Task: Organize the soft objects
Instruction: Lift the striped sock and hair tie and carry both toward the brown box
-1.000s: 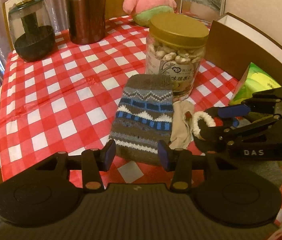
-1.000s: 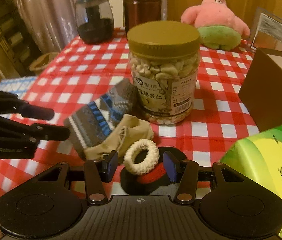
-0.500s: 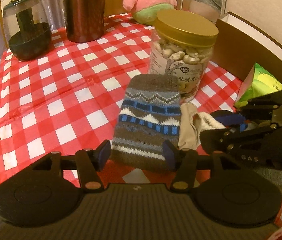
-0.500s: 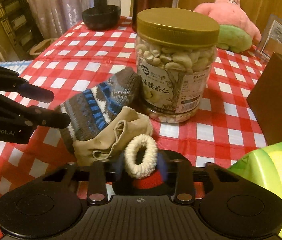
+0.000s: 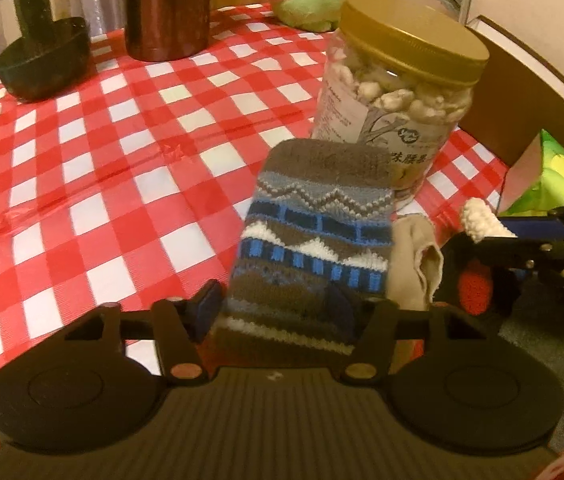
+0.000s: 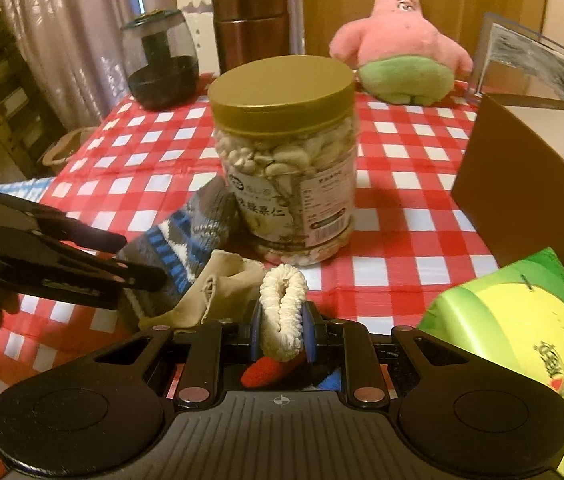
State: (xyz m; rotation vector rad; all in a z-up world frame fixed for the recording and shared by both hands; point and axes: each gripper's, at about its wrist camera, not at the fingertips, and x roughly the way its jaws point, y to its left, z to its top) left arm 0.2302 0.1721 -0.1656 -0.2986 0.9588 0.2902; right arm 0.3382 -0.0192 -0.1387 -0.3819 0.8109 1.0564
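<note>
The counter [image 6: 401, 152], under a red-and-white checked cloth, carried a brown open box [image 6: 521, 184] at the right and a gold-lidded jar of nuts [image 6: 285, 160] near the middle. A pink starfish plush [image 6: 397, 52] sat at the far edge. A patterned knit sock [image 5: 313, 232] lay against the jar's foot, with a beige sock [image 5: 411, 264] crumpled just beside it. The left gripper [image 5: 274, 304] had just been closing; its jaws stood either side of the knit sock's near end, though whether the pads pressed it I could not tell. The right gripper [image 6: 282, 328] had just been closing too, and pinched a cream scrunchie [image 6: 283, 312] upright between its blue pads, above a red soft item [image 6: 262, 372].
</note>
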